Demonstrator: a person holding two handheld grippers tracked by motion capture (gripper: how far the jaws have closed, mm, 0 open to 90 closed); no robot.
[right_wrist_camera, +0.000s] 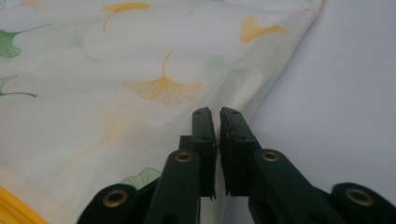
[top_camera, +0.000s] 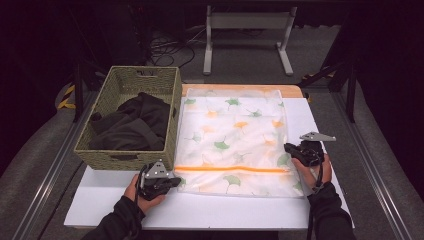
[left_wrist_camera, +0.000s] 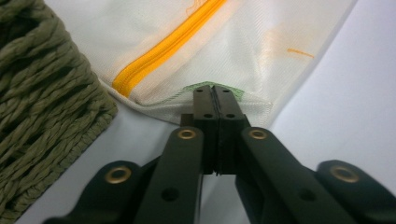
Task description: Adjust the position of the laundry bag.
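the laundry bag [top_camera: 232, 137], white mesh printed with green and orange leaves, lies flat on the white board [top_camera: 200, 207] in the middle of the table, its left edge just beside the woven basket [top_camera: 115, 155]. its orange zipper [top_camera: 232, 169] runs across the bag near the edge closest to the person. the basket sits at the left of the board and holds dark clothes [top_camera: 132, 122] piled inside it.

the left gripper [top_camera: 172, 182] is at the bag's near left corner, held in the person's left hand [top_camera: 142, 195]. in the left gripper view its jaws are pressed together with their tips on the hemmed corner of the bag [left_wrist_camera: 224, 56], where a bit of green print shows; the cloth looks pinched between them. the zipper [left_wrist_camera: 163, 46] ends just beyond that corner, and the basket's woven wall [left_wrist_camera: 42, 116] stands close on the left of that view.

the right gripper [top_camera: 289, 148] is at the bag's right edge, above the zipper line, held in the right hand [top_camera: 320, 170]. in the right gripper view its jaws stand a narrow slit apart, with the tips at the bag's edge [right_wrist_camera: 243, 88]; whether cloth lies in the slit i cannot tell
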